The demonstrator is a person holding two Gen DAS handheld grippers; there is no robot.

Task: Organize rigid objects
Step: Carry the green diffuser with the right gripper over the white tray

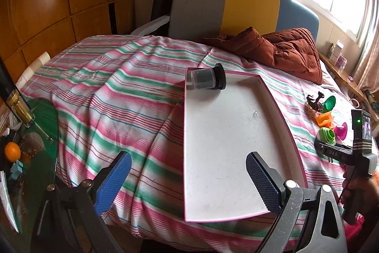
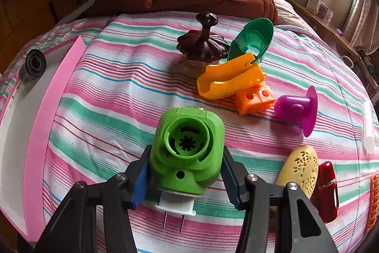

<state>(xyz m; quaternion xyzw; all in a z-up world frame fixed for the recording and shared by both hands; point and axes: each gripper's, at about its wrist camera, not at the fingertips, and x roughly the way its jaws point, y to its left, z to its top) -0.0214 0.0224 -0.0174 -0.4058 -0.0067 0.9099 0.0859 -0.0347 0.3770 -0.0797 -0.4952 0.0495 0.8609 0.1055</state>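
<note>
1. Tongs: left gripper (image 1: 188,178) spread wide, empty, over the tray's near end; right gripper (image 2: 187,178) pinching the green plug-in device (image 2: 187,148) above the bedspread (image 2: 99,96).
2. White tray (image 1: 220,134) holds only a dark jar (image 1: 206,80).
3. Right wrist view alone shows the cream perforated case (image 2: 299,170) and red case (image 2: 328,191).

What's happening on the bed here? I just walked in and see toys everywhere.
A person is sorting small plastic things from the striped bed onto a white tray. The right gripper is closed on a green plug-in device, among the pile of loose pieces. The left gripper hangs open and empty over the tray's near end. So far the tray holds only a black jar, lying on its side at the far corner.
</note>
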